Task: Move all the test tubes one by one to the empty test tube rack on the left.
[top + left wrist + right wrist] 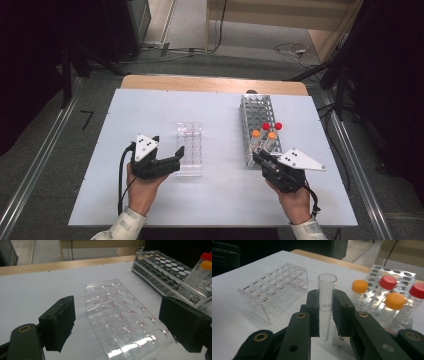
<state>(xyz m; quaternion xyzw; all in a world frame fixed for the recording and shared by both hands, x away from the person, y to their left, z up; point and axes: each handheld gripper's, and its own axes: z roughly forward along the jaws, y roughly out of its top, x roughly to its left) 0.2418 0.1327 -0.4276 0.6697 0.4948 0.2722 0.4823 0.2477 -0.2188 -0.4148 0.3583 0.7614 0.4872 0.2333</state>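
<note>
The glass test tube [326, 305], open-mouthed and without a cap, is held upright between the jaws of the right gripper [326, 312], which is clenched on its middle so that the rim stands clear above the pads and the rounded bottom hangs free below, a hold that suits lowering it into a hole. In the high view, the right gripper [264, 161] is seen at the near end of the metal rack [259, 117], where four capped tubes [267, 131], two orange and two red, stand together in the near holes, while the left gripper [176, 159] is set at the near left corner of the clear plastic rack [190, 148], which lies on the white bench [150, 115] well apart from the metal rack. In the left gripper view, the jaws are seen spread wide and released, with the clear plastic rack [125, 320] lying between and beyond them; it is judged that this gripper is placed there to steady the light rack while a tube is put in. In the right gripper view, the clear plastic rack [274, 288] is seen to the tube's left with its holes empty, and the capped tubes [387, 300] to its right, so a transfer toward the plastic rack seems likely.
</note>
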